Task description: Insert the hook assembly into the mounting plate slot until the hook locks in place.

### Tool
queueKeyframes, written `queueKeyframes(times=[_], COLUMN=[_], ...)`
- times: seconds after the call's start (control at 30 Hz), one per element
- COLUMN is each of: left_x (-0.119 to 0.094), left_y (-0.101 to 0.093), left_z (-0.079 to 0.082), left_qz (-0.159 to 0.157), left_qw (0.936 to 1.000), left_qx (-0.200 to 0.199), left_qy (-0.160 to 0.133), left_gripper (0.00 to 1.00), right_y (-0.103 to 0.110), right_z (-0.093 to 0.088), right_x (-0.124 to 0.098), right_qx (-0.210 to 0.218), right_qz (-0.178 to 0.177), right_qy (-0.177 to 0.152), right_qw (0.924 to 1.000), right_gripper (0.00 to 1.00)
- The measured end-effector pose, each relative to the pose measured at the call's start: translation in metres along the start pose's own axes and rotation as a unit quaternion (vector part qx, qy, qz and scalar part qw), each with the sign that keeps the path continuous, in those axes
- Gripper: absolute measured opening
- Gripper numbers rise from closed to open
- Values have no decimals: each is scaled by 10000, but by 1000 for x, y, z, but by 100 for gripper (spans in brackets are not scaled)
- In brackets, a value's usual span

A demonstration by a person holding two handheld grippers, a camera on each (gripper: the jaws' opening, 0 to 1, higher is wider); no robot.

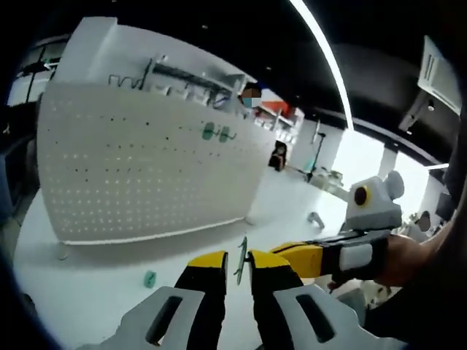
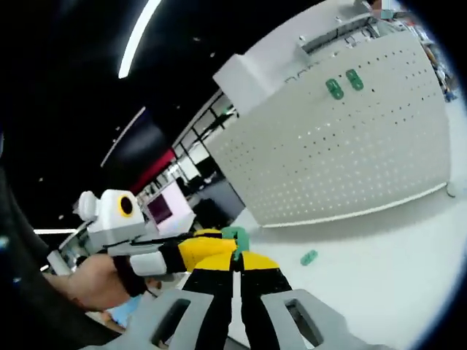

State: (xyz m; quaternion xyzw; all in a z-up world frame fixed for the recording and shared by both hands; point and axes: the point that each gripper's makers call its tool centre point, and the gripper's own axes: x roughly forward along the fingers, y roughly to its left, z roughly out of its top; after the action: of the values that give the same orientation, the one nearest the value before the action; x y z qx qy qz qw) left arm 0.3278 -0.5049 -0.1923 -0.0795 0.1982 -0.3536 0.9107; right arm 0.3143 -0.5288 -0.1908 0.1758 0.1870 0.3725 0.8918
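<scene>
The white perforated pegboard (image 1: 146, 168) is taken as the landmark; it stands upright on the white tabletop (image 1: 87, 292), with a white box-like top section above its perforated face.

In the left gripper view, the left gripper (image 1: 238, 267) is seen in front of the pegboard's lower edge, its yellow-tipped black jaws set narrow. A thin, pale metal hook (image 1: 241, 259) stands on edge in the slim gap between them and appears to be gripped there. From the right of that view the right gripper (image 1: 292, 257) reaches in, held by a person's hand (image 1: 405, 259), and its yellow tips are met with the left jaws at the hook. A small green piece (image 1: 150, 278) lies on the tabletop in front of the pegboard's base, well apart from the jaws. Two green pieces (image 1: 217, 132) are hung high on the pegboard's face, and dark wire hooks (image 1: 128, 79) are seen along its top.

In the right gripper view, the right gripper (image 2: 237, 264) is shown with its jaws drawn nearly together; a green part (image 2: 234, 235) is seen just at their tips, touching the yellow end of the left gripper (image 2: 208, 251), which enters from the left. Whether the green part is pinched by the right jaws cannot be told. The loose green piece (image 2: 309, 257) lies below the pegboard (image 2: 343, 146).
</scene>
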Motion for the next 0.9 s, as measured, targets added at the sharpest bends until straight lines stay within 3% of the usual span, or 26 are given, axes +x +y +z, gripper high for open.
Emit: queueKeyframes(times=[0.23,0.73,0.9], left_x=[1,6,4], left_y=[-1,-8,-5], left_z=[-10,-14,-15], left_qz=[-49,-138,-81], left_qw=[9999,9992,9990], left_qx=[-6,232,277], left_qy=[149,308,330], left_gripper=[16,14,8], right_y=[-5,13,18], right_z=[9,9,6], right_x=[-3,-1,1], right_qx=[-676,-1357,-1473], right_qz=[-230,-135,-69], right_qy=[67,241,314], right_qw=[9974,9904,9886], right_gripper=[0,0,0])
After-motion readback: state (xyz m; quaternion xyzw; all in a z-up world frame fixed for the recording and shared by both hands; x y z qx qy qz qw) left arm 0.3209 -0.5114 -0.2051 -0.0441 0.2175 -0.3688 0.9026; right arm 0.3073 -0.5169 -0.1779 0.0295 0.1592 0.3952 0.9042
